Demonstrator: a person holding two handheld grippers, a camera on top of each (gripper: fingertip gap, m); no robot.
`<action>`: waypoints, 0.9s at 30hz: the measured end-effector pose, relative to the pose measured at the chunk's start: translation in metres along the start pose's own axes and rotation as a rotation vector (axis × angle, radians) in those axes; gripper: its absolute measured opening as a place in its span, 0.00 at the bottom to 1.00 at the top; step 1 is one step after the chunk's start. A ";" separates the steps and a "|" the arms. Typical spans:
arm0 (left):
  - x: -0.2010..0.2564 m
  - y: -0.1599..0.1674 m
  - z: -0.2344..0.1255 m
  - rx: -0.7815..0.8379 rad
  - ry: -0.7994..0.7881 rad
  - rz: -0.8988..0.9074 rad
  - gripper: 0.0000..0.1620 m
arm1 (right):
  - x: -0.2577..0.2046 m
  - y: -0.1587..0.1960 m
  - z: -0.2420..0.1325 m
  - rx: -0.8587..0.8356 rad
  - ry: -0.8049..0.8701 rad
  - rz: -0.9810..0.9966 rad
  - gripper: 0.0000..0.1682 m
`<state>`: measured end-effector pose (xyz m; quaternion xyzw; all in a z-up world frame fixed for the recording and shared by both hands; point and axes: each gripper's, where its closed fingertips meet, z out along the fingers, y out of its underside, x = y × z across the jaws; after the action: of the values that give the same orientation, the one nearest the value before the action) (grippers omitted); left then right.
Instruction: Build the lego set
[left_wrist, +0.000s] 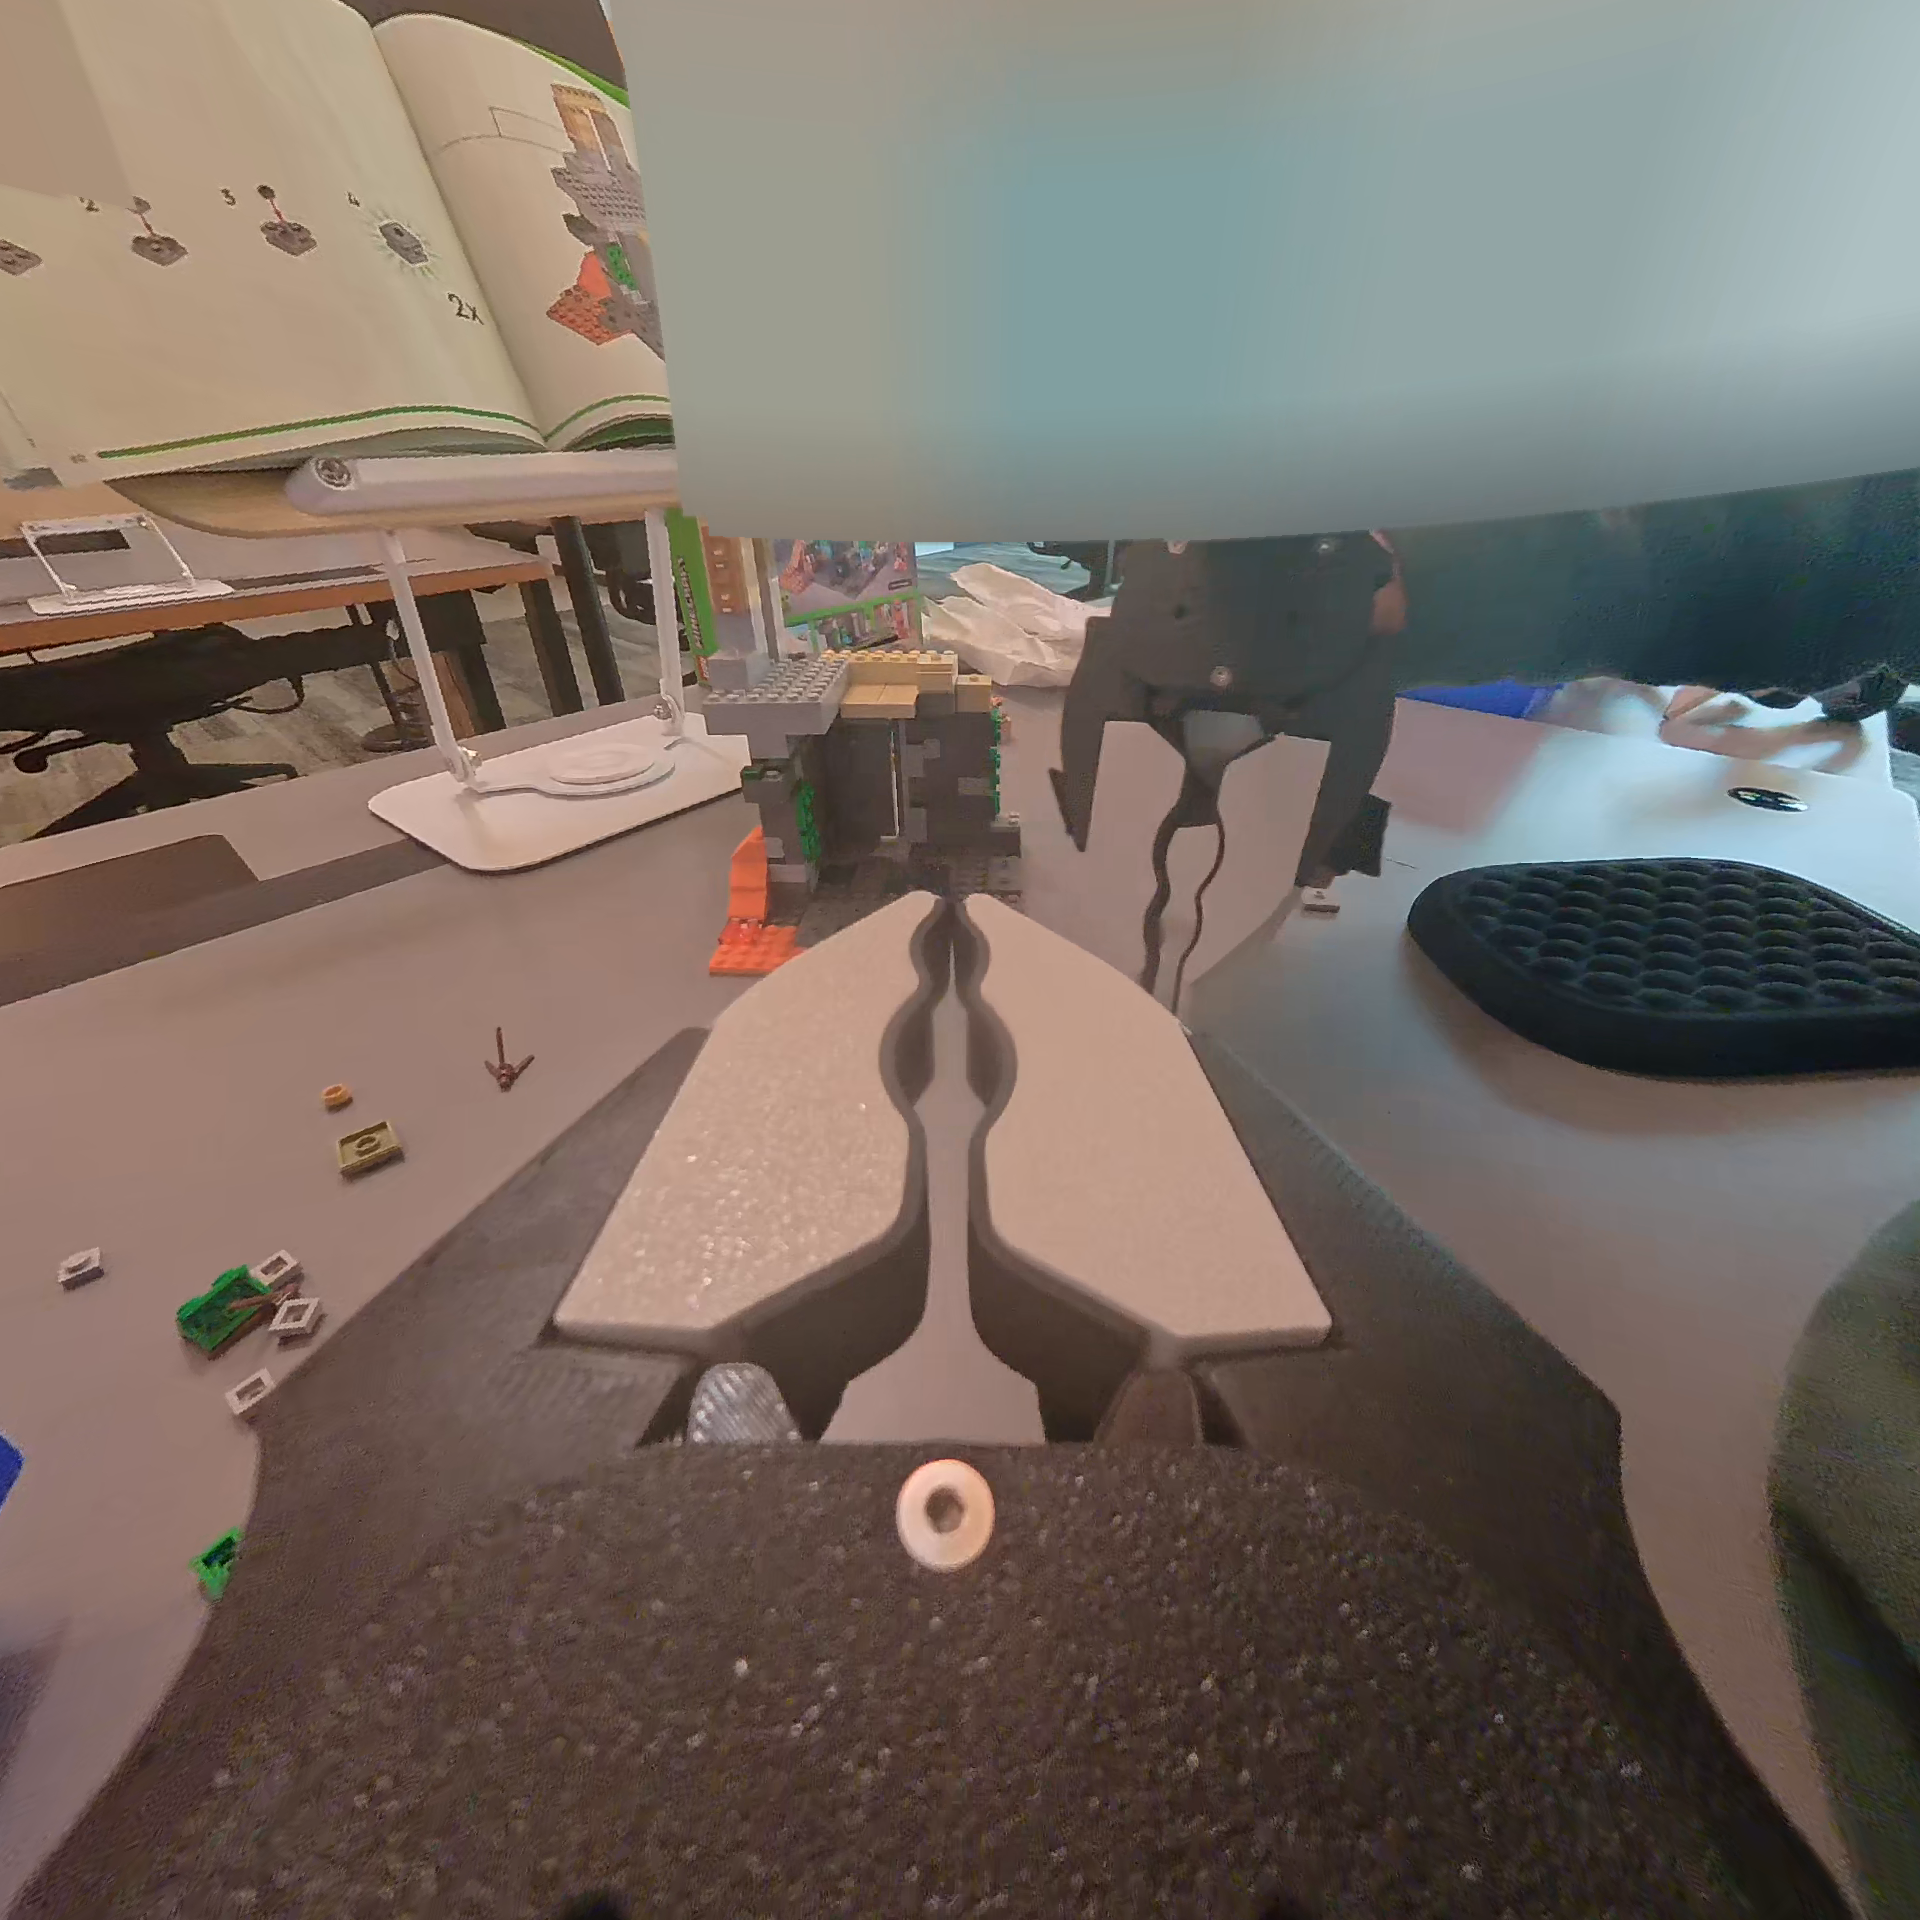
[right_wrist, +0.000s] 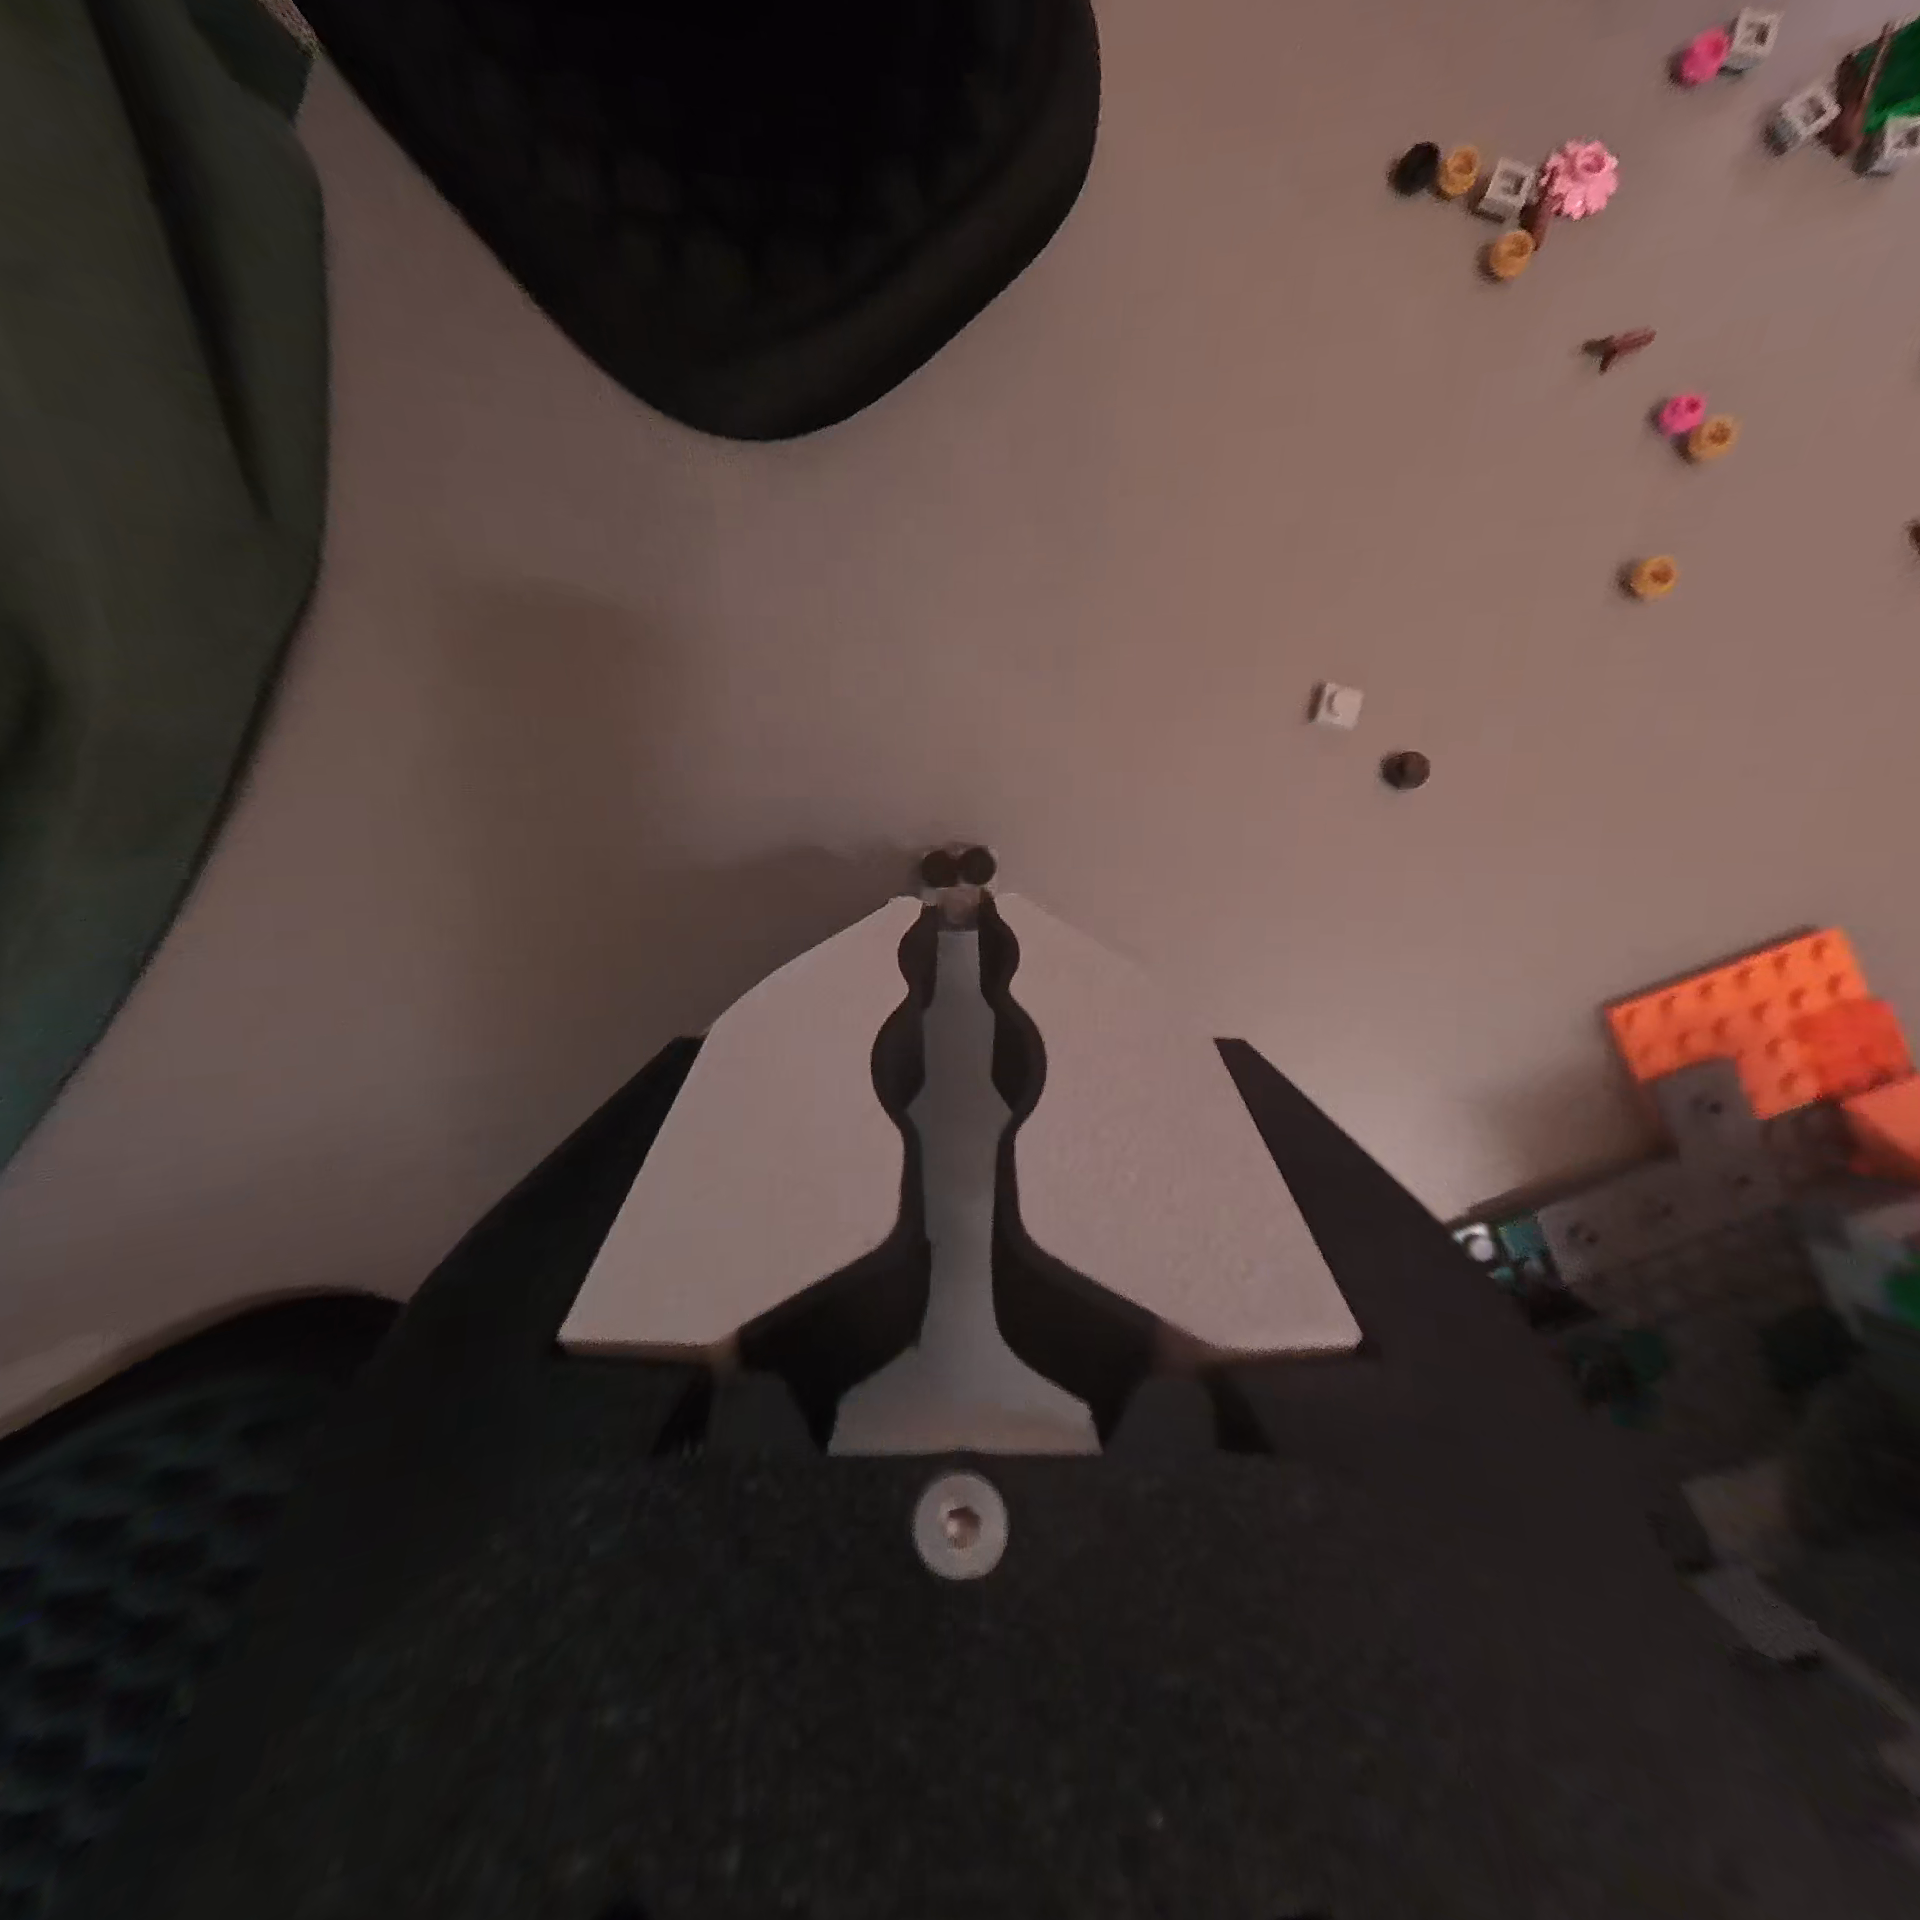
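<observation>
The partly built lego model (left_wrist: 873, 790), grey and tan with orange plates at its base, stands on the grey table just beyond my left gripper (left_wrist: 951, 914). The left gripper's jaws are closed and nothing shows between them. My right gripper (right_wrist: 958, 906) points down at the table and is shut on a small grey piece with two dark round studs (right_wrist: 958, 868). It also shows in the left wrist view (left_wrist: 1174, 987), right of the model. The model's orange plates (right_wrist: 1766, 1018) lie at the right wrist view's lower right.
An open instruction booklet (left_wrist: 312, 239) rests on a white stand (left_wrist: 561, 790) at the back left. A black honeycomb pad (left_wrist: 1683, 966) lies on the right. Loose small pieces are scattered on the table: green and grey ones (left_wrist: 234, 1314), pink flowers (right_wrist: 1579, 177), gold studs (right_wrist: 1650, 575). The grippers' ends are close to 12 centimetres from one another.
</observation>
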<state>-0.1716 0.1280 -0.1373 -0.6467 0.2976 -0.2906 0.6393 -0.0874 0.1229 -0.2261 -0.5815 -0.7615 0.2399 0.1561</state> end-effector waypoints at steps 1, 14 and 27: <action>0.000 0.000 0.000 -0.003 0.000 0.002 0.00 | -0.002 0.001 0.001 -0.002 0.004 0.003 0.04; 0.002 0.001 0.001 -0.011 0.003 0.014 0.00 | -0.001 0.005 0.013 -0.051 0.043 0.008 0.04; 0.002 0.000 0.001 -0.003 0.009 0.007 0.00 | 0.005 0.011 0.017 -0.070 0.036 0.036 0.04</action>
<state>-0.1700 0.1271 -0.1377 -0.6454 0.3030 -0.2907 0.6381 -0.0889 0.1269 -0.2466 -0.6046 -0.7557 0.2056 0.1451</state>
